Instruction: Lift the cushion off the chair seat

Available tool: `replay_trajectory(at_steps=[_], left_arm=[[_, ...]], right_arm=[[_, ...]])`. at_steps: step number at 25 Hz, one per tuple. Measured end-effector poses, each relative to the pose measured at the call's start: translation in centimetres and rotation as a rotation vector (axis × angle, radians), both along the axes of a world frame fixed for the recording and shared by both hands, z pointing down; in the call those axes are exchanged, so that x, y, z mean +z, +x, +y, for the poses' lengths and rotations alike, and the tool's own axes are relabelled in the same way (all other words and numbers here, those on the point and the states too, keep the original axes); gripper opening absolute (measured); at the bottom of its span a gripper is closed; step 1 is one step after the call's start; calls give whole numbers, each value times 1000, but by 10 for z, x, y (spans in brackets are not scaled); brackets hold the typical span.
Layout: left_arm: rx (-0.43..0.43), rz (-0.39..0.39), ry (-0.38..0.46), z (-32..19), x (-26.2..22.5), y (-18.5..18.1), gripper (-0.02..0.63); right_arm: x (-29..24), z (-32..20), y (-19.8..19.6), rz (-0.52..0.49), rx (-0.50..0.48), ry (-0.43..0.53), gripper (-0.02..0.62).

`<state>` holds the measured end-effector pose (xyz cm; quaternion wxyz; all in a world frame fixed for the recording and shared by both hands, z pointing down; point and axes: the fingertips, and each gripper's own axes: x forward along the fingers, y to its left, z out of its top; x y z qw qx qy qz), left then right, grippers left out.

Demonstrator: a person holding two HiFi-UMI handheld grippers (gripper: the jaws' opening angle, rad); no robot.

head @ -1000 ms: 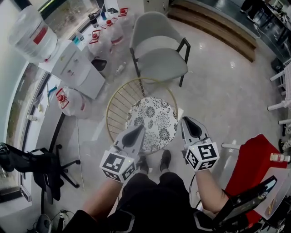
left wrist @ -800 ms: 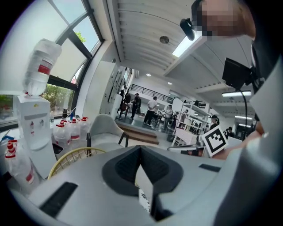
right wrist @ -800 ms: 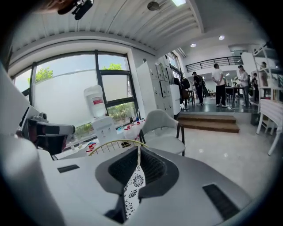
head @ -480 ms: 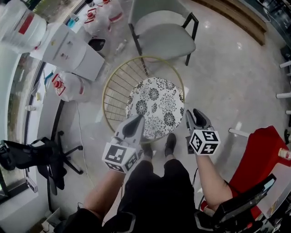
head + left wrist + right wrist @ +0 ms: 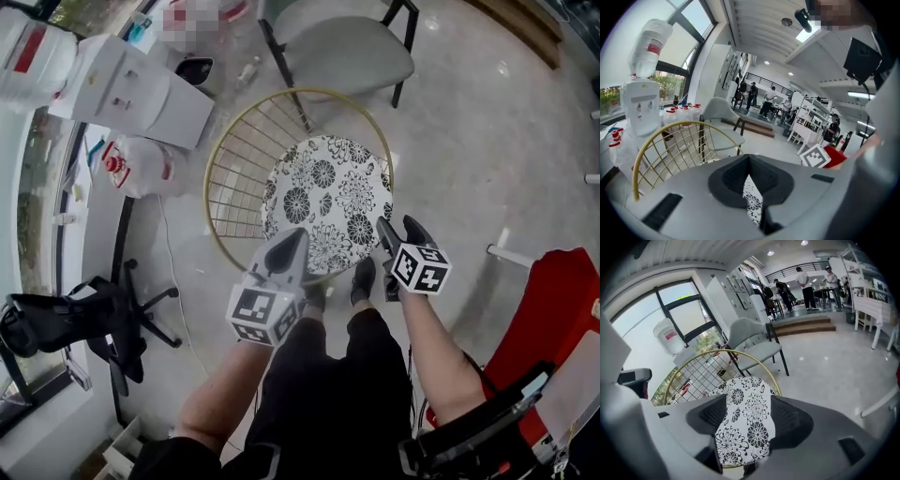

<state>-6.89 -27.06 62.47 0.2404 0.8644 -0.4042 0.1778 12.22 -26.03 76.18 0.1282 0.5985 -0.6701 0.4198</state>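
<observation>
Round black-and-white floral cushion point(image 5: 328, 202) is seen lying flat on the gold wire chair point(image 5: 234, 187) at frame centre, not lifted yet. The right gripper point(image 5: 397, 229) is held wide open at its lower-right edge, probably lined up for a bite. The left gripper point(image 5: 298, 238) is pretty much closed at the lower edge, nothing pinched.

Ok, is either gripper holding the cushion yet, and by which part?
Right gripper: not holding, jaws wide apart at the cushion's near-right edge. Left gripper: jaws nearly together, a sliver of cushion between them at its near-left edge; grip cannot be confirmed.
</observation>
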Motion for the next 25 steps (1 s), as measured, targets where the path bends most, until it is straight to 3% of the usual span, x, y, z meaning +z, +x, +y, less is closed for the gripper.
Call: replay_trajectory(at_steps=[8, 13, 18, 25], left_arm=[[2, -32, -39, -1, 59, 2, 7], [17, -22, -80, -2, 79, 4, 7], [26, -33, -110, -1, 113, 9, 8], [22, -37, -122, -5, 146, 13, 8]], right_arm=[[100, 18, -1, -50, 36, -119, 331], [129, 27, -6, -39, 35, -195, 351], [171, 39, -3, -110, 101, -271, 360], [211, 38, -9, -128, 84, -295, 365]])
